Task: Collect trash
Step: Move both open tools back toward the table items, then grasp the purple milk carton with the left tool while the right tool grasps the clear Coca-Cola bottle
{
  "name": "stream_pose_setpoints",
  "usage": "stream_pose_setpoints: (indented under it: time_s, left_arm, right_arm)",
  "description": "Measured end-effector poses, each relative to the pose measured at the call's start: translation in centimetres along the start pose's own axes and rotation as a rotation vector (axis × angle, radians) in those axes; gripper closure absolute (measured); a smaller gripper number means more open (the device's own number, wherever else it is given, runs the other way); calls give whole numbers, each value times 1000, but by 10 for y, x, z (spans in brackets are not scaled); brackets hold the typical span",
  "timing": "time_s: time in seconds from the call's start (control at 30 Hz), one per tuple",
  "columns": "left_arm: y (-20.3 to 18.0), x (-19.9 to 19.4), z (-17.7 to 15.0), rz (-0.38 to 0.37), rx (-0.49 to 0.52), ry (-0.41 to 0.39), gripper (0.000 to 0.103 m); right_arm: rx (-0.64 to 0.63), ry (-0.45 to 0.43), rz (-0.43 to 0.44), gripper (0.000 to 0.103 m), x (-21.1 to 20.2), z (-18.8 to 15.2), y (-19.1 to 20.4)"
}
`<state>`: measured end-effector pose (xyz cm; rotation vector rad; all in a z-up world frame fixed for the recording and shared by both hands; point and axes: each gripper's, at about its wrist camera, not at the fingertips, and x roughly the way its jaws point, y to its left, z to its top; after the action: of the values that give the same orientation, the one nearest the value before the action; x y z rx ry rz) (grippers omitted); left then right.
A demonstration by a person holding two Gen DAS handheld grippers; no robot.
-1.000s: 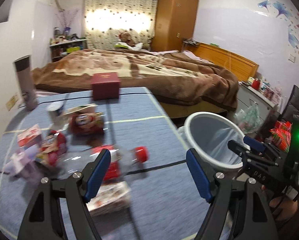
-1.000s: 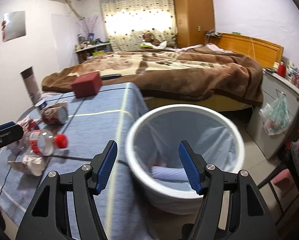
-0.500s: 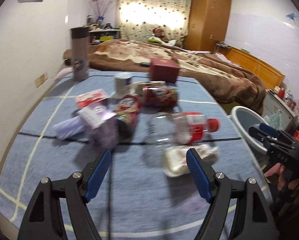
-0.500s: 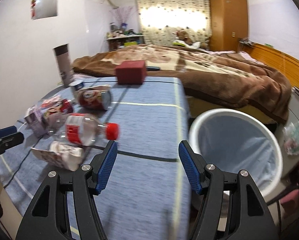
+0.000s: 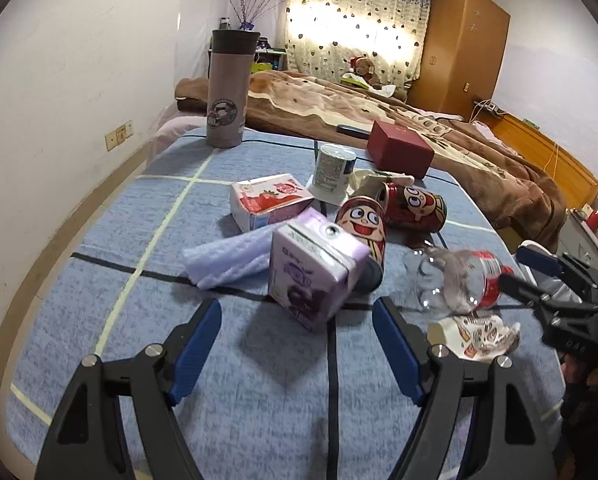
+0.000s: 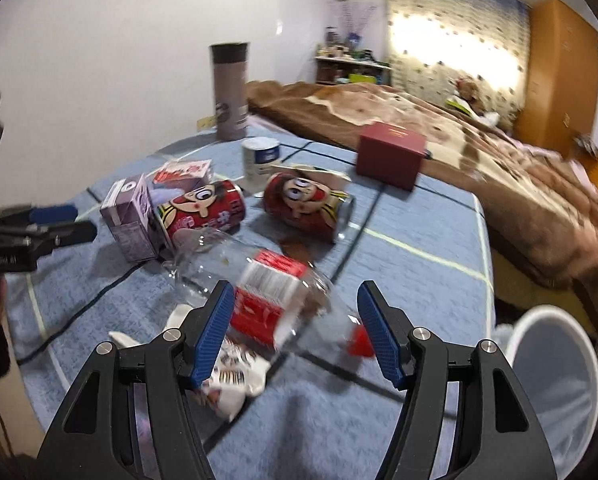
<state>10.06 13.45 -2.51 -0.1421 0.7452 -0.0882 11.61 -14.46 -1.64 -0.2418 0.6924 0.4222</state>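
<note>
From the left wrist, the left gripper (image 5: 297, 344) hangs with jaws apart and empty over the blue tablecloth (image 5: 99, 300). The purple carton (image 5: 313, 272) lies tilted at 12 o'clock, just beyond the fingertips, leaning against a red cartoon can (image 5: 365, 232); its foil spout hole faces up.

From the right wrist, the right gripper (image 6: 297, 332) is spread wide, holding nothing. The clear bottle (image 6: 255, 284) lies on its side at 11 o'clock, red label blurred, red cap near the right finger. The white bin (image 6: 555, 368) sits at 4 o'clock.

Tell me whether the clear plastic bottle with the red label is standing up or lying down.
Lying down. The clear plastic bottle rests on its side on the blue tablecloth, its red cap pointing sideways near the right gripper.
</note>
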Motion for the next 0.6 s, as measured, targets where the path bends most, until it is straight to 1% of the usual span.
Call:
stream_pose_setpoints:
  time_s: [0.1,0.23,0.3,0.37,0.5,0.6]
  left_arm:
    - [0,7,5,-1,7,-2,23]
    - [2,17,10,-15,14,12,23]
    - [3,21,11,-24,18,15,23]
    - [6,25,14,-23,11,19,23]
    - [10,30,20,-36,1,14,23]
    - [9,35,24,-41,8,18,23]
  right_arm:
    - [-62,11,14,37,9,7,6]
    - [-71,24,47,34,19,12,6]
    - [-95,35,63,33,22,14,8]
    - [-151,72,80,32,25,15,14]
    - [-230,113,86,31,28,15,24]
    - [-269,126,90,29,32,18,28]
